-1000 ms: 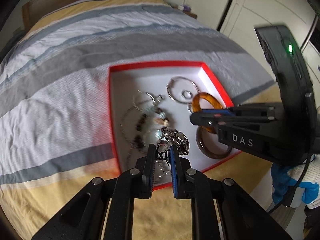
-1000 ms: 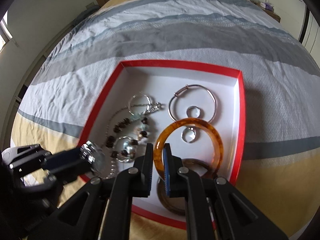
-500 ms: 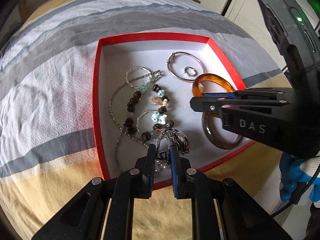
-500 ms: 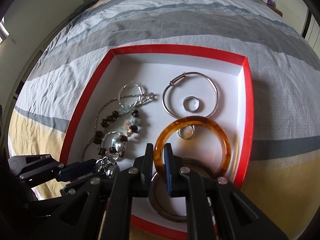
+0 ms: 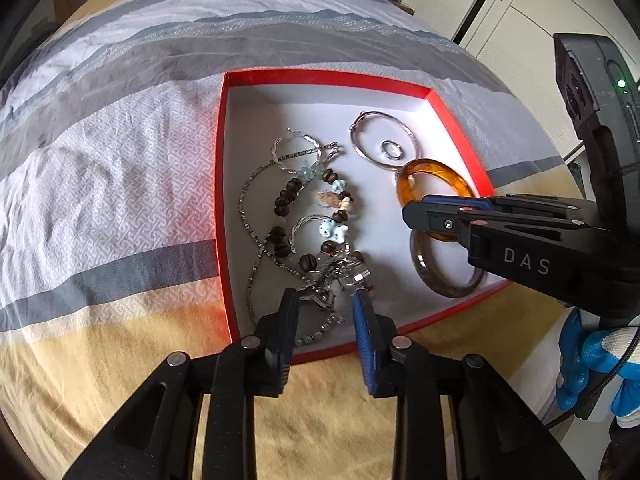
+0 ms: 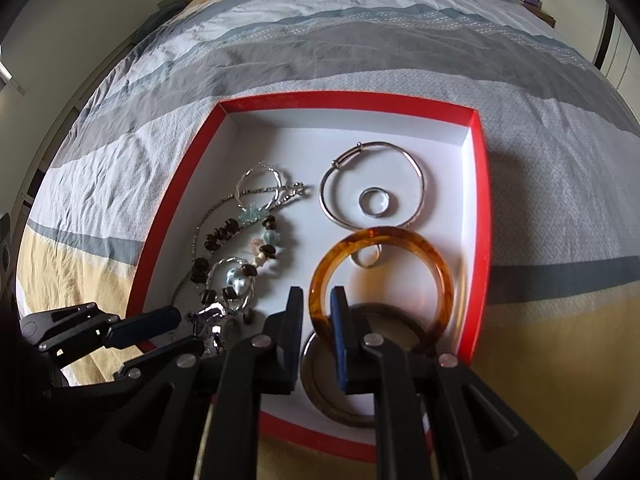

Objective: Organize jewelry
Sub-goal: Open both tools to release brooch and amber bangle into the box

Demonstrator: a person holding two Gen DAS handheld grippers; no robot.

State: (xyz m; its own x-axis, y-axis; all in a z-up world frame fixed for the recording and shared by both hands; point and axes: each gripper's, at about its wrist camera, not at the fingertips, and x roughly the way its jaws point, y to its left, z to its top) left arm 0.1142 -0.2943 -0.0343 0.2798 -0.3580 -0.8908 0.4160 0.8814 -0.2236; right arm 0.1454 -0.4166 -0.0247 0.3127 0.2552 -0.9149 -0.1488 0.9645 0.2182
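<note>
Amber bangle (image 6: 382, 276) is being pinched by the right gripper (image 6: 318, 312) at the red box's (image 6: 478, 208) near-right corner; left gripper (image 5: 326, 312) is hanging unclenched over the silver chain tangle (image 5: 332, 276); next, probably lowering gently.

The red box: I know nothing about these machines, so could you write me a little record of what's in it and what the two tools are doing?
Setting: red box on a striped bedspread
Left tool: open, over a tangled silver chain piece
Right tool: shut on the amber bangle
Under the amber bangle: dark bangle, partly covered
Far right of box: silver bangle lying around a small ring
Left of box: beaded bracelet among thin chains
</note>
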